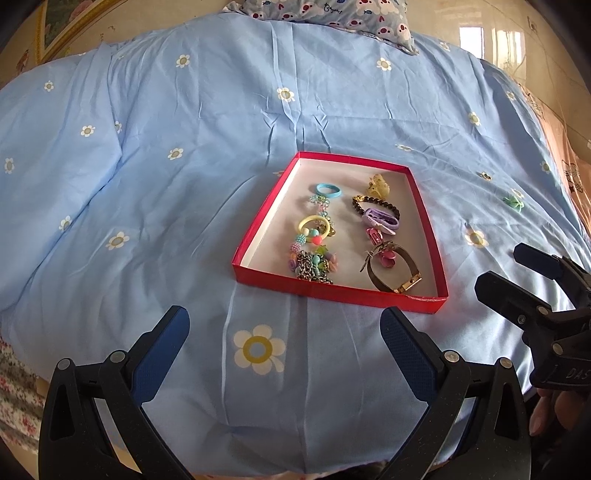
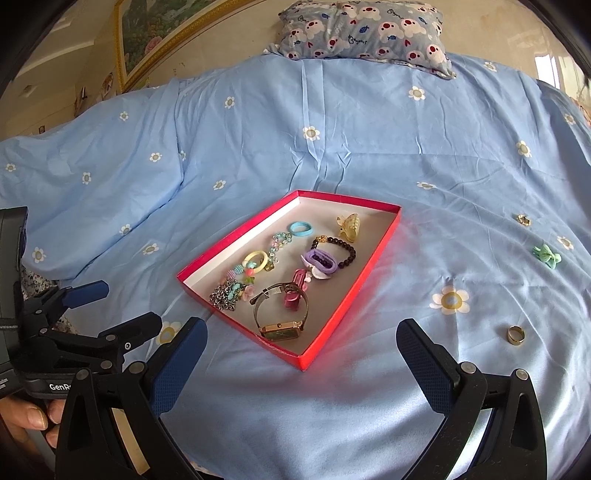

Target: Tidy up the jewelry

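— Where the red tray [image 2: 352, 280] sits mid-bed on the blue floral sheet [image 2: 258, 147], what's inside it?

— Two rough columns. On the left side: a blue hair tie [image 2: 300, 229], a yellow ring-shaped tie [image 2: 255, 259], and a silver chain [image 2: 223, 297] at the near end. On the right side: a yellow claw clip [image 2: 349, 225], a dark beaded bracelet [image 2: 338, 248], a purple clip [image 2: 320, 265], a pink clip [image 2: 293, 291], and a gold watch [image 2: 282, 325] at the near end.

— Anything outside it?

— From the tray, at about three o'clock in the right wrist view, a green bow [image 2: 546, 254] and a small gold trinket [image 2: 523, 219] lie on the sheet, well apart from the tray. A gold ring [image 2: 514, 335] lies at roughly four o'clock, nearer the camera.

— And the grippers?

— The right gripper [image 2: 301, 343] hovers over the sheet with its fingers spread wide, nothing between them, the tray's near corner just ahead. The left gripper [image 1: 284, 328] is likewise spread and empty, short of the tray's near wall. Each shows at the other's edge.

— Beyond that?

— A patterned pillow [image 2: 365, 29] at twelve o'clock, a framed picture [image 2: 155, 40] at ten.
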The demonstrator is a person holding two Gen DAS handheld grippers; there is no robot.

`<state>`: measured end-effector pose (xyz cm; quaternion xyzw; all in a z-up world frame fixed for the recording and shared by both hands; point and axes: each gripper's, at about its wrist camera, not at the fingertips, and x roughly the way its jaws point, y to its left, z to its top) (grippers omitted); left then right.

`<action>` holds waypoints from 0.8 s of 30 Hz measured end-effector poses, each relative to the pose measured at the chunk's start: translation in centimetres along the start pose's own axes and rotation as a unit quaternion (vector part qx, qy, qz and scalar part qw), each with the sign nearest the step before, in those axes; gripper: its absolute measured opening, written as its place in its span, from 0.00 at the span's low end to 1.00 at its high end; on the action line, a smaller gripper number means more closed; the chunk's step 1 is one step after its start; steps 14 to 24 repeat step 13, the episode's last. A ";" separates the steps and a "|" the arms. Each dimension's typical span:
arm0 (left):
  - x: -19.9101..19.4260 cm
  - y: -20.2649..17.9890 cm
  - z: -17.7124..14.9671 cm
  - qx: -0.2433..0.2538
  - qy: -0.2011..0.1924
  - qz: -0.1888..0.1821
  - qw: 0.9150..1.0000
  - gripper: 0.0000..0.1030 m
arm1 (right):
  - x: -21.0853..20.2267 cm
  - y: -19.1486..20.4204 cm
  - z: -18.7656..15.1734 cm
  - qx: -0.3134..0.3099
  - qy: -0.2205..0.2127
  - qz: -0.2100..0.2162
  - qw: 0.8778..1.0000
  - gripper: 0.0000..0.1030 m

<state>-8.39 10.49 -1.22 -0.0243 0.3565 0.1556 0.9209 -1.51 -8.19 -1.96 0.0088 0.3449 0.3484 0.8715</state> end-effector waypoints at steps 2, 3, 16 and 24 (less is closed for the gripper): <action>0.1 0.0 0.1 0.000 0.001 0.000 1.000 1.00 | 0.1 -0.1 0.0 0.000 0.002 0.000 1.000 1.00; 0.2 -0.1 0.1 -0.001 0.002 -0.001 1.000 1.00 | 0.2 -0.2 0.0 0.001 0.003 0.000 1.000 1.00; 0.9 -0.4 0.5 0.002 0.006 -0.006 1.000 1.00 | 0.9 -0.8 0.1 0.005 0.011 -0.002 1.000 1.00; 0.9 -0.4 0.5 0.002 0.006 -0.006 1.000 1.00 | 0.9 -0.8 0.1 0.005 0.011 -0.002 1.000 1.00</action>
